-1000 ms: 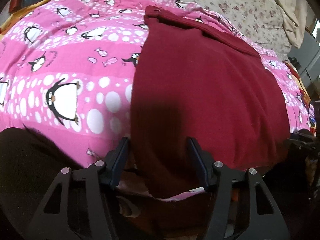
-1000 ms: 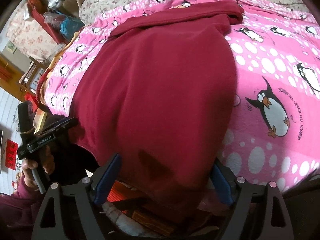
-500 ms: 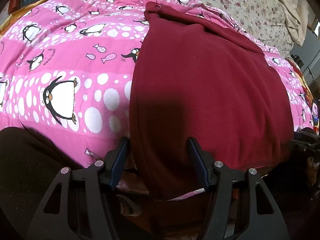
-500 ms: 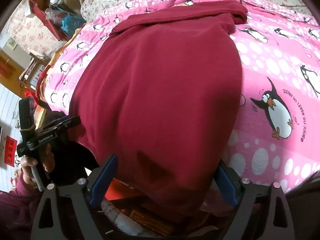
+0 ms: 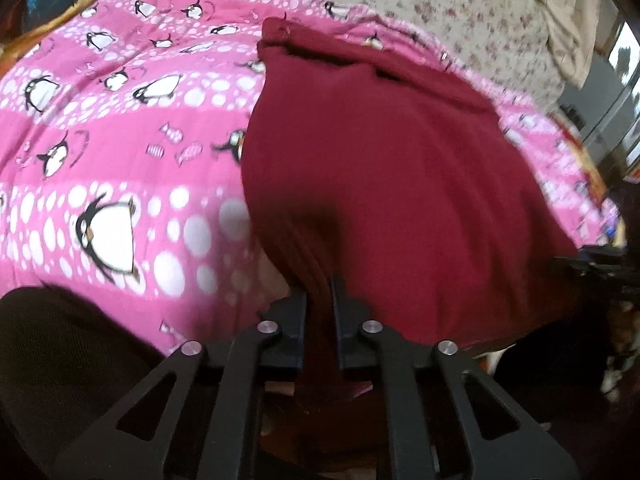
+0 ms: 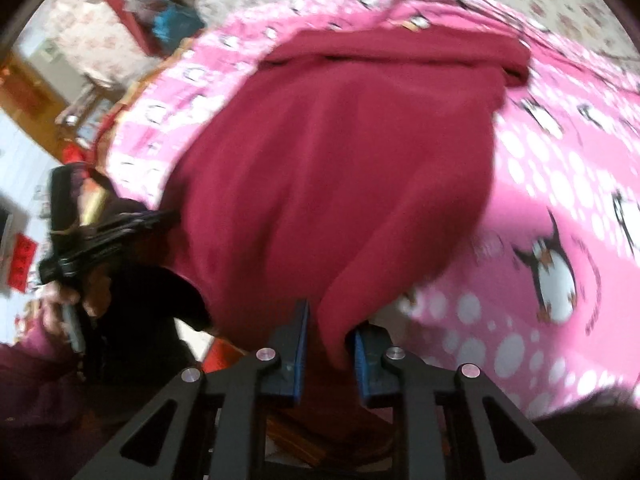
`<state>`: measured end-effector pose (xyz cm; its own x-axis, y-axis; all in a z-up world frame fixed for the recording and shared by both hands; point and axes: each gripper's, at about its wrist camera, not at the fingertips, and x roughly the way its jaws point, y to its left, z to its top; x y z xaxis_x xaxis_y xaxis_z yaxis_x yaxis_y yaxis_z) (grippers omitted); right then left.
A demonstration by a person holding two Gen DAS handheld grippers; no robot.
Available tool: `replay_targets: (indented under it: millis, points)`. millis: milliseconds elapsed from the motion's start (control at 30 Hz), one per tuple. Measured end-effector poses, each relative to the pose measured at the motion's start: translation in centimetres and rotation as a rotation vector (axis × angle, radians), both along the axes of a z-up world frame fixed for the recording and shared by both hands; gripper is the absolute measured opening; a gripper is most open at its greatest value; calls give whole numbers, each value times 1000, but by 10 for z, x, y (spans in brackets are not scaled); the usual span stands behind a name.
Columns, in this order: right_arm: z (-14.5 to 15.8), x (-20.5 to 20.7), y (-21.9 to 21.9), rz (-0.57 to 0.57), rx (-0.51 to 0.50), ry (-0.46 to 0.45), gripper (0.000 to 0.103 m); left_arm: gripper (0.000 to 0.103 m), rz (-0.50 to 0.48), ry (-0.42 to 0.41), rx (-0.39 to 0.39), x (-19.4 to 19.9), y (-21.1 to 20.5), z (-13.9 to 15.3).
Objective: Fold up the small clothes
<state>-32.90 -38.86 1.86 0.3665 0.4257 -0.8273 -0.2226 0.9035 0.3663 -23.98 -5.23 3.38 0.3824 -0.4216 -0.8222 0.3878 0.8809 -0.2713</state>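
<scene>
Left wrist view: the left gripper (image 5: 319, 294) has just been closing and its jaws now pinch the near hem of the maroon garment (image 5: 384, 168), the cloth bunched into ridges between them. The garment lies spread on a pink penguin-print blanket (image 5: 120, 152), reaching away toward a floral sheet (image 5: 460, 8) at the far side. Right wrist view: the right gripper (image 6: 328, 334), with blue pads (image 6: 298, 344), has likewise just been closing and clamps a gathered fold of the same garment's (image 6: 340, 152) near edge. At the left, a hand (image 6: 76, 296) grips the other black tool beside the garment's corner. Both pictures are blurred.
</scene>
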Motion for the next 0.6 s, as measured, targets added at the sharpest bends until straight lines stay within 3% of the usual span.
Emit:
replay_targets:
  millis: [100, 233, 400, 533, 600]
  points:
    - [17, 8, -10, -16, 96, -54, 17, 9, 23, -21, -84, 15, 6, 24]
    - [38, 27, -35, -92, 221, -133, 15, 9, 33, -87, -108, 38, 0, 54]
    - [64, 62, -61, -214, 271, -241, 13, 9, 71, -178, -119, 86, -10, 85]
    - [81, 97, -79, -314, 285, -285, 11, 9, 94, -159, -113, 132, -21, 89]
    - [86, 112, -86, -376, 229, -286, 11, 8, 88, -137, -149, 136, -19, 89]
